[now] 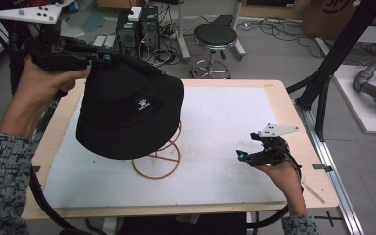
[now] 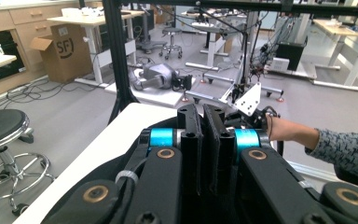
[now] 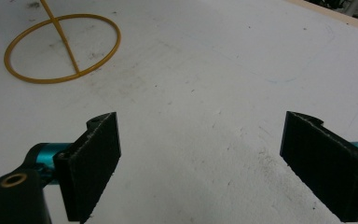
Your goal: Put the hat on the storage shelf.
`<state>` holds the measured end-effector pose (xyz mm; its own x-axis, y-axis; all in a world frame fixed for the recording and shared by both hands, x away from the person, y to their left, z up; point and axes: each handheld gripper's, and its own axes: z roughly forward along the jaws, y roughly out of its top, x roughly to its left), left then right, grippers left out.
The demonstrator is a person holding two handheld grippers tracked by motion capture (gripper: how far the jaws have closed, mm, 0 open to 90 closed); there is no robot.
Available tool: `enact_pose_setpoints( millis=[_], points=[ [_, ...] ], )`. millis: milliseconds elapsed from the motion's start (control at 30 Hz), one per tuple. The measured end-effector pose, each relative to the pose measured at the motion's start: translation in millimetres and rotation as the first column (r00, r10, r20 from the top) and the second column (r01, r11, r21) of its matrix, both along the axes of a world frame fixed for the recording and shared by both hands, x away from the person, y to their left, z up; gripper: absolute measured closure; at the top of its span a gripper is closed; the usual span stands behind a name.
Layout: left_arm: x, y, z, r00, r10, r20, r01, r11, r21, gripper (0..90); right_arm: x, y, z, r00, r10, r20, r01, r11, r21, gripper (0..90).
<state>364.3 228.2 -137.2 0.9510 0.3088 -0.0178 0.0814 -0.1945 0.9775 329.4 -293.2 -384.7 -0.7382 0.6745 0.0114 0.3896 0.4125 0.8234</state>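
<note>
Hat (image 1: 129, 110) hangs over my wire stand (image 1: 157, 160), left fingers (image 2: 192, 140) pinching its rim at eleven o'clock. Right fingers (image 3: 95, 161) are spread, so it could slip sideways and tip the stand.

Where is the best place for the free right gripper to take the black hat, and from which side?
Probably the brim on the side nearest the right gripper, approached level from the right: it is thin, flares out and hangs free of the wire stand.

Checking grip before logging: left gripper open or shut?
Shut. Left gripper jaws stand pressed together in its own view; in the high view it grips the black hat's brim.
</note>
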Motion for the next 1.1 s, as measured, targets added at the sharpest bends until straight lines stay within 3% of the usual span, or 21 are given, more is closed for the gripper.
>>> enact_pose_setpoints(
  millis=[633,1100],
  points=[
    [-0.6,-26.8,-31.8,0.9984,-0.042,-0.037,0.044,0.9973,0.058,85.2,0.2,-0.6,-0.1,1.0000,0.002,-0.002,-0.002,1.000,0.002,12.0],
    [-0.6,-33.1,-53.4,0.9992,-0.022,-0.034,0.025,0.9958,0.087,85.1,0.0,-1.1,-0.3,1.0000,0.003,-0.002,-0.003,1.000,0.001,12.0]
  ],
)
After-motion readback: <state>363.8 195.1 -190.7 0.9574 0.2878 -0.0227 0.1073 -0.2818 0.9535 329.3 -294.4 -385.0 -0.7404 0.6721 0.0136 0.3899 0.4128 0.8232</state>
